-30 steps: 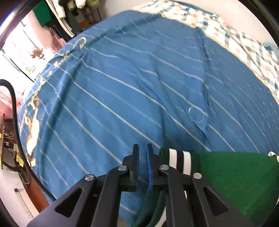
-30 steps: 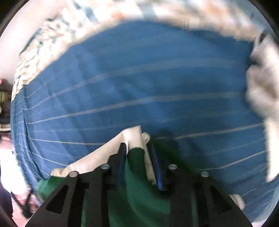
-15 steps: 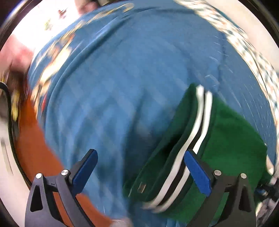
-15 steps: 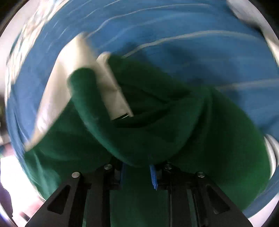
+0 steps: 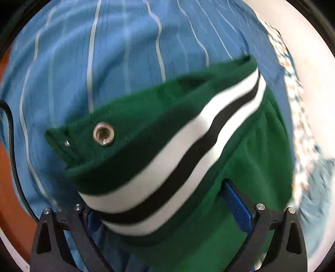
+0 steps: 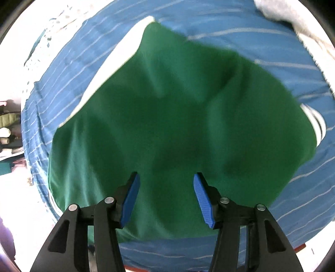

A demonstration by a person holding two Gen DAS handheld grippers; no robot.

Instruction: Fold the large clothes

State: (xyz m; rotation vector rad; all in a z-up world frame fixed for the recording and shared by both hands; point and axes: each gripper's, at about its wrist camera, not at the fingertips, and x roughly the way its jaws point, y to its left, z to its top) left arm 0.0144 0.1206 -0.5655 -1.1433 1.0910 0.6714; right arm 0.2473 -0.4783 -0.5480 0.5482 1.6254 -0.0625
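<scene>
My left gripper (image 5: 165,211) points steeply down at the bed, its jaws spread wide; only the right blue pad (image 5: 236,207) shows clearly, the left one mostly hidden behind cloth. Nothing is pinched between them. The striped band (image 5: 188,167) of the green garment (image 5: 247,159), white with a black line through it, runs across the gap between the fingers, and I cannot tell whether it touches them. Beyond the band a green flap carries a metal eyelet (image 5: 103,136), lying out toward the left of that view. The blue striped bedspread (image 5: 104,62) fills the space past the garment, and along the right side its edge meets a checked cloth (image 5: 301,125). A black cable (image 5: 12,150) curves down the left margin.

My right gripper (image 6: 166,194) also aims steeply downward. Its jaws have just been opening and now stand about half apart, both blue pads (image 6: 203,198) plainly visible and bare, hovering over the green cloth without gripping it. From this side the garment (image 6: 178,117) lies spread as a broad rumpled patch in the middle of the bedspread (image 6: 282,41), a white lining strip (image 6: 117,62) along its upper left border and a bit of striped cuff (image 6: 318,125) peeking out at its right. A pale cloth (image 6: 293,18) sits at the bedspread's far right corner. The near edge of the bedspread shows just below the garment.
</scene>
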